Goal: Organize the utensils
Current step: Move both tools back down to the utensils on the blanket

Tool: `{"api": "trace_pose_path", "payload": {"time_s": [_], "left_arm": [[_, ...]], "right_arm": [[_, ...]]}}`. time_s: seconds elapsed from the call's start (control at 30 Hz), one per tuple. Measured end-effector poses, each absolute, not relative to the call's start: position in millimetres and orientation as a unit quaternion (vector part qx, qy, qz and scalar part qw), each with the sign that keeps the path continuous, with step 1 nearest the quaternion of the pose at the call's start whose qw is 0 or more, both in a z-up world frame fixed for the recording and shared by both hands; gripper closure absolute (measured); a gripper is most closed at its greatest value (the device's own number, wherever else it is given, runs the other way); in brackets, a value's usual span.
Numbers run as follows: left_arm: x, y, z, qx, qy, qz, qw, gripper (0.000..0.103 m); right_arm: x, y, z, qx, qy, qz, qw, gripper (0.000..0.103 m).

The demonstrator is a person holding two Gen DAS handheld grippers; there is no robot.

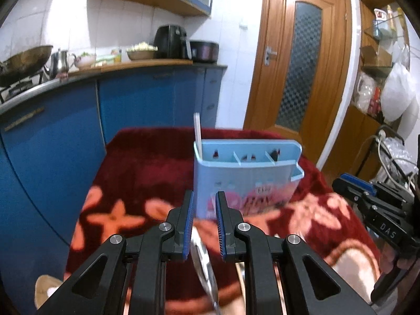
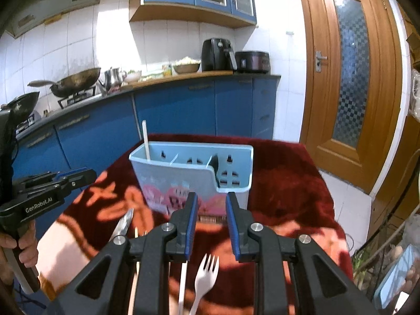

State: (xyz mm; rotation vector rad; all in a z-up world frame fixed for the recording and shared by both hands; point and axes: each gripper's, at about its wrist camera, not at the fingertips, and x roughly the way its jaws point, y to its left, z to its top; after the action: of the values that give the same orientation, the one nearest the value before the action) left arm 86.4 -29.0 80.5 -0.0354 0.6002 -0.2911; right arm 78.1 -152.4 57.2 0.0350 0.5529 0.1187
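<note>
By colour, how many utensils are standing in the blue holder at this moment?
In the blue holder:
white utensil: 1
dark utensil: 1
Total: 2

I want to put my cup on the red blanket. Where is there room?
Free: the blanket right of the blue holder, toward the door, and the strip behind the holder. Crowded: in front of it, where the white fork, a metal utensil and both grippers sit.
</note>
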Motion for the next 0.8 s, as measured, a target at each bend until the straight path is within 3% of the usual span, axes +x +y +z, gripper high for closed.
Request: {"api": "trace_pose_path", "payload": {"time_s": [0.8], "left_arm": [[84.2,-31.6,23.1,-0.008,0.463,-0.163,0.871,0.087]], "right_arm": [[70.1,-155.6,1.6,0.017,0.442,0.077,0.894,0.079]]}}
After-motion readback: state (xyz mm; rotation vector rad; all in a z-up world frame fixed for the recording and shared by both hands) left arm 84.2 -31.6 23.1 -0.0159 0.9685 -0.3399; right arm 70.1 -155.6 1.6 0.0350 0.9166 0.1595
